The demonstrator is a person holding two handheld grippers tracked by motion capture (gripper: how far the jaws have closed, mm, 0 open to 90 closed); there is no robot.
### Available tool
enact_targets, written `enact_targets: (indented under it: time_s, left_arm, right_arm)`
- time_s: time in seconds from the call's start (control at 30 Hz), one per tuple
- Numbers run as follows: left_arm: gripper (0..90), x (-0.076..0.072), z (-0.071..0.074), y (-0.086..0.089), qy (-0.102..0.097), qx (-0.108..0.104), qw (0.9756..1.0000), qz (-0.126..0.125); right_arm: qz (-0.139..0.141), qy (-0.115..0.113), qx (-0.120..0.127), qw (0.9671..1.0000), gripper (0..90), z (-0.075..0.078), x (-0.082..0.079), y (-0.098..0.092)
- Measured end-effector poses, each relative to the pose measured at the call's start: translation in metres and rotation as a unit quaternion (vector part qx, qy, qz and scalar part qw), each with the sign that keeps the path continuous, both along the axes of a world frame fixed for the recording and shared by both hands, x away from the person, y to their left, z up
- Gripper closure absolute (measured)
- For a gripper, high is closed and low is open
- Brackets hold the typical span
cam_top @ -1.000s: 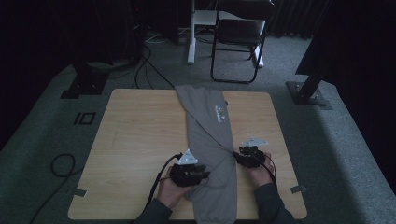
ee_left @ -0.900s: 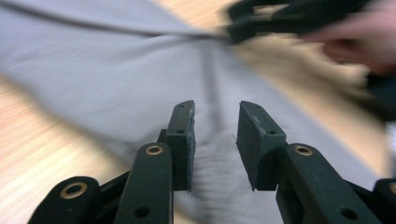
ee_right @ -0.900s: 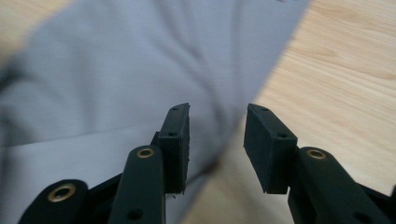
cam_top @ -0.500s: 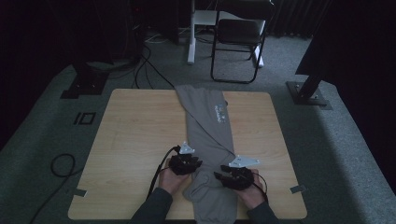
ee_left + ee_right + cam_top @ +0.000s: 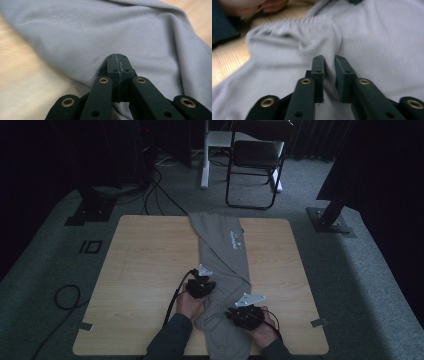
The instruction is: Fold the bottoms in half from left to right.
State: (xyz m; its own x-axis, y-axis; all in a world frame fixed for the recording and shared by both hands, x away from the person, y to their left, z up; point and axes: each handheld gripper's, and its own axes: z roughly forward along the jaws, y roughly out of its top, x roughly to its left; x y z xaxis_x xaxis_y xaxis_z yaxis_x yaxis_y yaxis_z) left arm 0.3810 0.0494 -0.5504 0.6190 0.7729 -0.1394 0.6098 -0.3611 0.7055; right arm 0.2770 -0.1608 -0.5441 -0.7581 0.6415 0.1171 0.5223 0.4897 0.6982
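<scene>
High view — grey garment [image 5: 225, 265], small unreadable chest print [image 5: 235, 239]; both hand-held grippers pinching its cloth.

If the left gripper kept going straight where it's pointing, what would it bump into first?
The left gripper points into the grey garment, which already lies right at its shut jaws, so it would probably only push further into that cloth.
</scene>
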Motion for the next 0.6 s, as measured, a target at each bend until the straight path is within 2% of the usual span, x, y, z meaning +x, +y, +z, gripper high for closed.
enact_targets:
  time_s: [0.13, 0.2, 0.33, 0.47, 0.5, 0.53, 0.57, 0.6]
  left_arm:
    - [90.0, 0.019, -0.001, 0.014, 0.008, -0.012, 0.9991, 0.041]
    - [90.0, 0.026, -0.001, 0.021, 0.009, -0.017, 0.9983, 0.054]
    - [90.0, 0.032, 0.0, 0.029, 0.01, -0.014, 0.9975, 0.069]
    - [88.2, 0.032, 0.002, 0.032, 0.014, -0.008, 0.9973, 0.072]
    - [83.6, 0.021, 0.007, 0.034, 0.01, 0.002, 0.999, 0.045]
    - [82.3, 0.021, 0.007, 0.034, 0.01, 0.002, 0.999, 0.045]
    - [81.6, 0.013, 0.011, 0.035, 0.001, 0.003, 0.9994, 0.033]
    - [81.1, 0.008, 0.013, 0.035, -0.002, 0.001, 0.9996, 0.027]
  right_arm:
    - [0.013, -0.002, -0.007, 0.9999, 88.4, -0.001, 0.0, 0.001]
    - [0.021, -0.006, -0.009, 0.9997, 88.8, -0.001, -0.001, 0.003]
    - [0.031, -0.014, -0.02, 0.9992, 88.6, -0.001, -0.003, 0.006]
    - [0.039, -0.016, -0.033, 0.9986, 87.5, -0.001, -0.005, 0.006]
    - [0.041, -0.013, -0.03, 0.9986, 81.9, 0.0, -0.006, 0.004]
    - [0.041, -0.013, -0.03, 0.9986, 81.9, 0.0, -0.006, 0.004]
    - [0.036, -0.012, -0.016, 0.9992, 73.3, 0.003, -0.005, 0.002]
    - [0.034, -0.012, -0.011, 0.9993, 70.3, 0.004, -0.004, 0.001]
